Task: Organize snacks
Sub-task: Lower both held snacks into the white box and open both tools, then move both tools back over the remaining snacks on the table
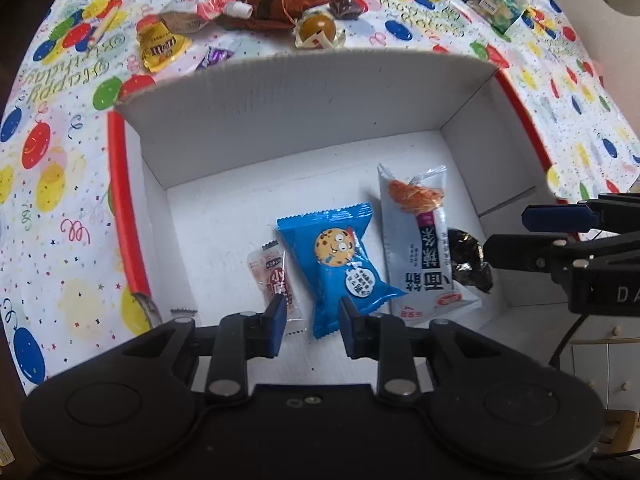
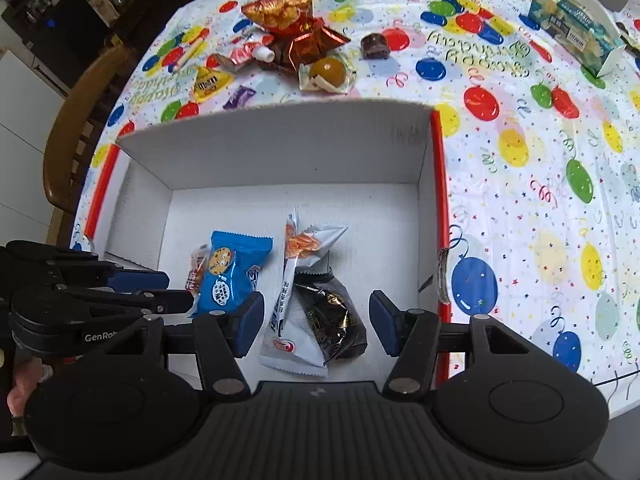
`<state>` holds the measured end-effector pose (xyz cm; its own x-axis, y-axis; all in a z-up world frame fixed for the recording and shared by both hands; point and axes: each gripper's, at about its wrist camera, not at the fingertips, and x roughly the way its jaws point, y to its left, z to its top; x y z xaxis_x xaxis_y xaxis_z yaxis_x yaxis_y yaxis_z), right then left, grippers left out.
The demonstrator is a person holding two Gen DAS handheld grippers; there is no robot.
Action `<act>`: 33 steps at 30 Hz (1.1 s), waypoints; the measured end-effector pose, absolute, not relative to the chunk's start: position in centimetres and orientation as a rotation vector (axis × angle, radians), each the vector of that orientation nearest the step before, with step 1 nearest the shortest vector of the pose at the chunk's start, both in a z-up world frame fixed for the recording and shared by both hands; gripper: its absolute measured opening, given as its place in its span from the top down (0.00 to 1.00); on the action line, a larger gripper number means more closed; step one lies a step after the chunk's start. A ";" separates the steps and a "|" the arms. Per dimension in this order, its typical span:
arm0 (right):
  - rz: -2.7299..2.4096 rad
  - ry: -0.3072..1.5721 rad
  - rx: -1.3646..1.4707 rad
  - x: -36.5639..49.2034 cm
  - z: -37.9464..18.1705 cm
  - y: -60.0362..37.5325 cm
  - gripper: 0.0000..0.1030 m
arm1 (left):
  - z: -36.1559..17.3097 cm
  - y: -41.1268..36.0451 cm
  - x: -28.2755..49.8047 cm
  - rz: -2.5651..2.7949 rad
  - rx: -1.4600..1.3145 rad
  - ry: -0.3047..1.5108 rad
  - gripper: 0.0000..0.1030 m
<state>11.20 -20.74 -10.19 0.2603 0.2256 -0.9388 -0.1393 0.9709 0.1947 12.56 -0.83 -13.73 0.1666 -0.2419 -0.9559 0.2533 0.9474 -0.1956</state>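
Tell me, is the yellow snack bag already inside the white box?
No, the yellow snack bag lies on the balloon tablecloth beyond the far wall of the white box.

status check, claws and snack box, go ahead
Left claw open, empty, over blue cookie pack. Right claw open above black packet. Four snacks in box. Nothing blocking.

Box (image 2: 280, 152) on the counter (image 2: 520, 200), near edge. Inside, left to right: small sachet (image 2: 196, 270), partly under the cookie packet (image 2: 232, 276); long noodle packet (image 2: 294, 312); dark wrapped sweet (image 2: 336, 320), touching the noodle packet's right side. Behind the box, on the counter: a loose heap of snacks (image 2: 296, 36), a round sweet (image 2: 328, 72) nearest the box wall. Far right corner: a carton (image 2: 572, 28). Chair (image 2: 68, 132) left of the counter.
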 end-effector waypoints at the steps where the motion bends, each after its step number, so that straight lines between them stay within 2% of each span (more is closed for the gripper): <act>1: 0.250 1.277 0.080 11.1 -9.8 -20.8 0.42 | -13.3 -0.8 12.4 -0.359 0.005 1.348 0.71; 3: 0.257 1.260 0.082 11.0 -8.9 -20.9 0.33 | -12.5 -0.6 12.3 -0.372 -0.005 1.326 0.66; 5: 0.263 1.236 0.080 10.9 -7.9 -21.0 0.28 | -11.4 -0.4 12.0 -0.382 -0.004 1.289 0.53; 7: 0.268 1.212 0.075 10.9 -6.9 -20.9 0.27 | -10.4 -0.2 11.8 -0.374 0.015 1.239 0.30; 9: 0.270 1.194 0.072 11.0 -6.1 -20.9 0.24 | -9.2 0.0 11.5 -0.365 0.038 1.186 0.20; 11: 0.281 1.177 0.074 11.2 -5.3 -20.7 0.18 | -8.0 0.3 11.3 -0.365 0.042 1.148 0.19; 15: 0.298 1.135 0.070 11.7 -3.5 -20.3 0.15 | -5.9 1.5 11.4 -0.345 0.032 1.075 0.13; 18: 0.317 1.103 0.070 12.3 -2.3 -19.9 0.03 | -4.5 2.5 11.6 -0.319 0.029 1.024 0.08; 19: 0.325 1.092 0.076 12.6 -1.9 -19.9 0.02 | -4.1 2.9 11.7 -0.311 0.025 1.010 0.06; 24: 0.338 1.042 0.099 14.1 -0.2 -19.4 0.02 | -2.5 4.5 12.6 -0.272 0.013 0.948 0.01; 33: 0.339 1.013 0.057 19.4 0.7 -19.3 0.01 | -1.9 7.5 17.5 -0.153 0.002 0.900 0.01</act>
<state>19.37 -19.32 0.74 0.4819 0.3042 -0.8217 -0.2519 0.9463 0.2026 17.53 7.54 -1.88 0.6112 -0.1318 -0.7805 0.1335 0.9891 -0.0626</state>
